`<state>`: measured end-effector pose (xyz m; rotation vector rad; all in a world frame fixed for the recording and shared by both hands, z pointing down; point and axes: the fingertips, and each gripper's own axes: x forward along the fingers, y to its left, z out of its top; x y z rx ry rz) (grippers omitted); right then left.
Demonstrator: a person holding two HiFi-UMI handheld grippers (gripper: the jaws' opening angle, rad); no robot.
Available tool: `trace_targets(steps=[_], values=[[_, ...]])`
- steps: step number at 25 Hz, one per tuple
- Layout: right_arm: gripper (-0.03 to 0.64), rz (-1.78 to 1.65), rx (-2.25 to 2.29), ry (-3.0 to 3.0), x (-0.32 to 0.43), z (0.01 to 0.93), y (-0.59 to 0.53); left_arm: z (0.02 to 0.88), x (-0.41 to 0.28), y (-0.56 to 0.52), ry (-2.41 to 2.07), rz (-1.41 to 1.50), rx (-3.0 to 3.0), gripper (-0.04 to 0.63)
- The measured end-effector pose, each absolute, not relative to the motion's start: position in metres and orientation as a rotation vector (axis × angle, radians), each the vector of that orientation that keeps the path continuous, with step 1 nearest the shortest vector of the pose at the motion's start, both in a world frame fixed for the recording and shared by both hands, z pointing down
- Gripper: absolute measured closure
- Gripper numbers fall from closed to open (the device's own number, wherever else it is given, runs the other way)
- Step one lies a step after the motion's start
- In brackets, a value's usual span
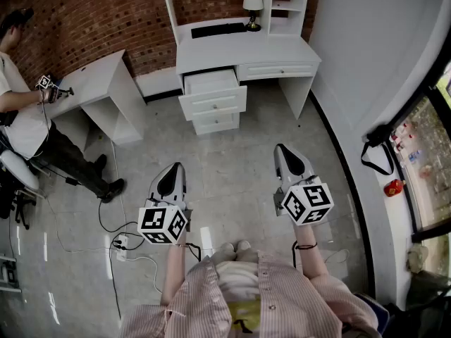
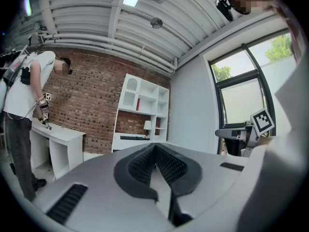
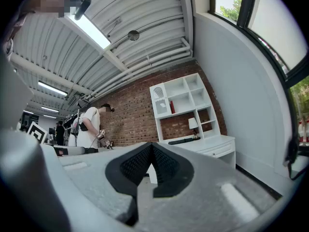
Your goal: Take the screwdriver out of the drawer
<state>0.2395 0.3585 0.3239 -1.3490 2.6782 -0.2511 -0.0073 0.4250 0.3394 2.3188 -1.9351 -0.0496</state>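
Interior of the pulled-out drawer (image 1: 211,83) under the far surface (image 1: 246,51) is too small to read, no contents distinguishable; the other person (image 1: 28,118) at far left is cut by the picture's edge; the small red item (image 1: 393,187) by the right-hand window (image 1: 423,153) cannot be identified.

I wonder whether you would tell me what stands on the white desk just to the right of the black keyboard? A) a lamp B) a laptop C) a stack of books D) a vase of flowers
A: in the head view a lamp with a pale shade stands on the desk, right of the keyboard.
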Motion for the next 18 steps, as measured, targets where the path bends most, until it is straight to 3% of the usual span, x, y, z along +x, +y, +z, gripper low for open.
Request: trace_targets(steps=[18], values=[[0.611, -0.293, -1.287, 2.693, 0.25, 0.336, 0.35, 0.34, 0.007, 0.422, -1.966, -0.039, 2.306, 0.597]])
